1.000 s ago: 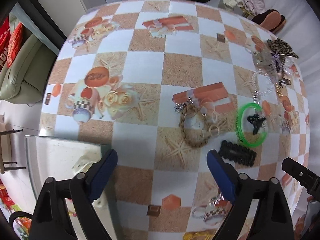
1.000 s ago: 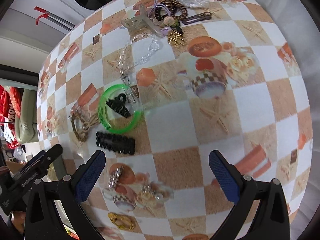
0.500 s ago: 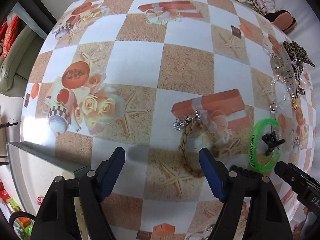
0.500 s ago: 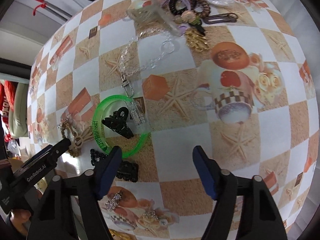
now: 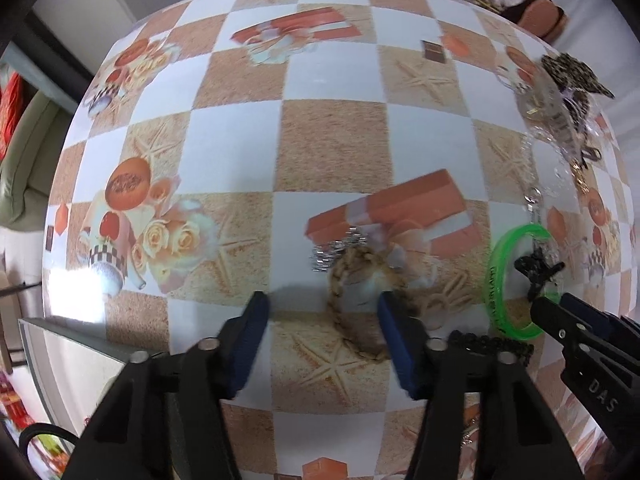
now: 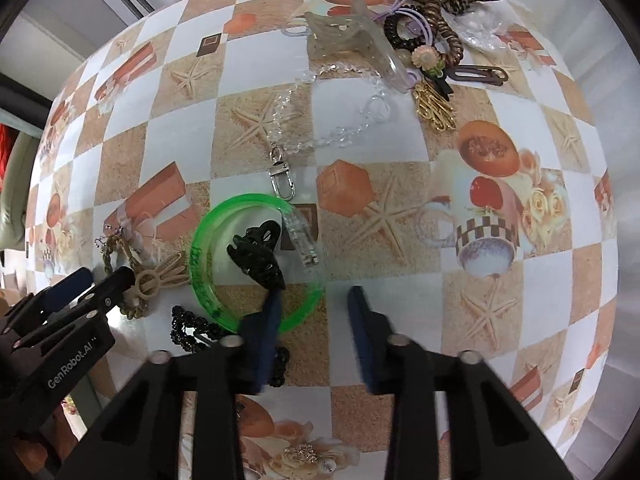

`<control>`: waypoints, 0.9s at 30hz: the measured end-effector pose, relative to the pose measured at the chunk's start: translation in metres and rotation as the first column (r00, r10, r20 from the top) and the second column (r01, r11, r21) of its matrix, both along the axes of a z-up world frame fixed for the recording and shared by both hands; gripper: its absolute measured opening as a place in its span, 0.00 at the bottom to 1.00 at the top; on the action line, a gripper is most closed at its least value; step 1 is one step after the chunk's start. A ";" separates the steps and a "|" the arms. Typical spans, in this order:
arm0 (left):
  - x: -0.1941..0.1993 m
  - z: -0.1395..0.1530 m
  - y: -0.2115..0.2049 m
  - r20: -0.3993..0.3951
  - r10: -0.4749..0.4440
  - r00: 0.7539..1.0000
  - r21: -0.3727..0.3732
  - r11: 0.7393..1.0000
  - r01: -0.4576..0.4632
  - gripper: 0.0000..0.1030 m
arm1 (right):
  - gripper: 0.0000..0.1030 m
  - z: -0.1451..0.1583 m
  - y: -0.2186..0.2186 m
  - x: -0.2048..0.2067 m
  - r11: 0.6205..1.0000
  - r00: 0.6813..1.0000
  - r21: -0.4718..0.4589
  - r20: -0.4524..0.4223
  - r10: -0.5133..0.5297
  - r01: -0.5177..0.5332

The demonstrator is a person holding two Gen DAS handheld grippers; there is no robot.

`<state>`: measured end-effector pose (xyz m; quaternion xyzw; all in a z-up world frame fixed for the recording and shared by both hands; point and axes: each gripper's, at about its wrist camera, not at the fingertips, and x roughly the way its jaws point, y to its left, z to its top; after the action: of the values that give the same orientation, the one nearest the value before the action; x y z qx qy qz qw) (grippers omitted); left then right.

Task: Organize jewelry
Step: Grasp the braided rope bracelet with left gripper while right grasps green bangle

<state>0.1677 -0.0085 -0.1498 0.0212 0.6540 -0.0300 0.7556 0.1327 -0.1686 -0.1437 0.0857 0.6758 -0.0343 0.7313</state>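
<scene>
A tan braided loop [image 5: 340, 300] with a silver charm [image 5: 336, 248] lies on the checked tablecloth. My left gripper [image 5: 324, 314] points down over it, jaws closing, with the loop's left strand between the fingers and no pad pressing on it. A green bangle [image 6: 204, 280] rings a black claw clip [image 6: 256, 256]. My right gripper [image 6: 314, 308] straddles the bangle's near-right rim, jaws closing, pads apart from it. In the left wrist view the bangle [image 5: 496, 280] shows beside the right gripper's finger [image 5: 560, 320].
A black beaded barrette [image 6: 188, 328] lies by the bangle, a clear clip [image 6: 300, 240] against its rim. A crystal chain [image 6: 280, 176] leads to a pile of hair accessories [image 6: 400, 40] and gold clips [image 6: 434, 108]. A glass tabletop [image 5: 60, 360] adjoins the near-left corner.
Both grippers have sunk toward the table with their jaws narrowing. The left has come over the braided loop; the right has slid across onto the green bangle's rim.
</scene>
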 end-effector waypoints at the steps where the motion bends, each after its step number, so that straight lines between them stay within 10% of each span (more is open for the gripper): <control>1: -0.001 0.001 -0.004 0.002 -0.008 1.000 -0.004 1.000 0.008 0.44 | 0.17 0.000 0.001 0.000 1.000 1.000 0.010 0.000 -0.002 0.002; 5: -0.006 0.001 -0.008 0.000 -0.011 1.000 -0.031 0.999 0.011 0.10 | 0.08 0.001 -0.003 -0.004 0.999 1.000 0.040 0.008 -0.025 0.025; 27: -0.054 0.081 0.026 0.136 -0.043 0.990 -0.148 0.987 0.064 0.10 | 0.08 0.062 -0.042 -0.048 0.982 0.989 0.174 0.119 -0.089 0.067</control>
<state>0.1139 0.0176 -0.0683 -0.0171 0.5975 -0.0987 0.7956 0.0851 -0.2107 -0.0819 0.1762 0.6249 0.0004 0.7606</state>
